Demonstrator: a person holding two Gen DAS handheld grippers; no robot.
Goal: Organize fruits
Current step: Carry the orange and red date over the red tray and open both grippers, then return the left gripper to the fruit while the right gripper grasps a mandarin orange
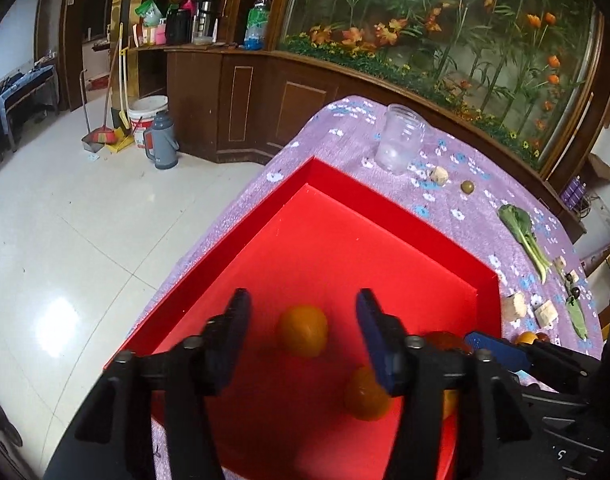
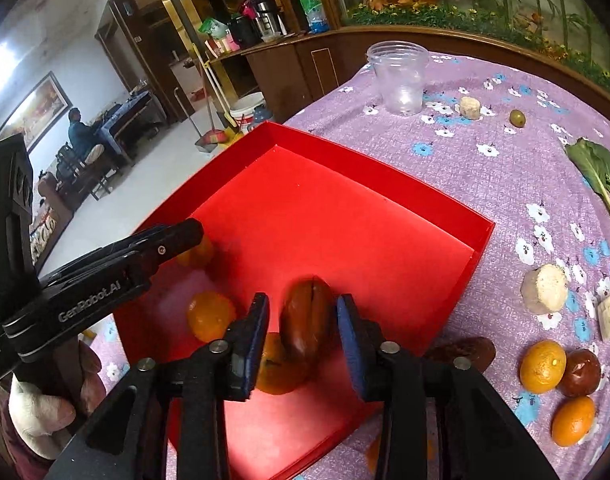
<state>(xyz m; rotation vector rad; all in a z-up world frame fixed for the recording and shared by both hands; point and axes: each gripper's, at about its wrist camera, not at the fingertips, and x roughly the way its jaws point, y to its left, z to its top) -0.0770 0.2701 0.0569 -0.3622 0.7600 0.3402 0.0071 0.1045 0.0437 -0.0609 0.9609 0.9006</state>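
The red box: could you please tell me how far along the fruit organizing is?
Done: three boxed oranges lie in the red box. In hand: a blurred brown fruit sits between the open jaws of the right gripper above the box; the left gripper is open and empty. Remaining: two loose oranges and two loose brown fruits on the cloth.

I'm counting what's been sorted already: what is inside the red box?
The red box holds three orange fruits and a brown date between the right gripper's open jaws. Grippers hide its near corner.
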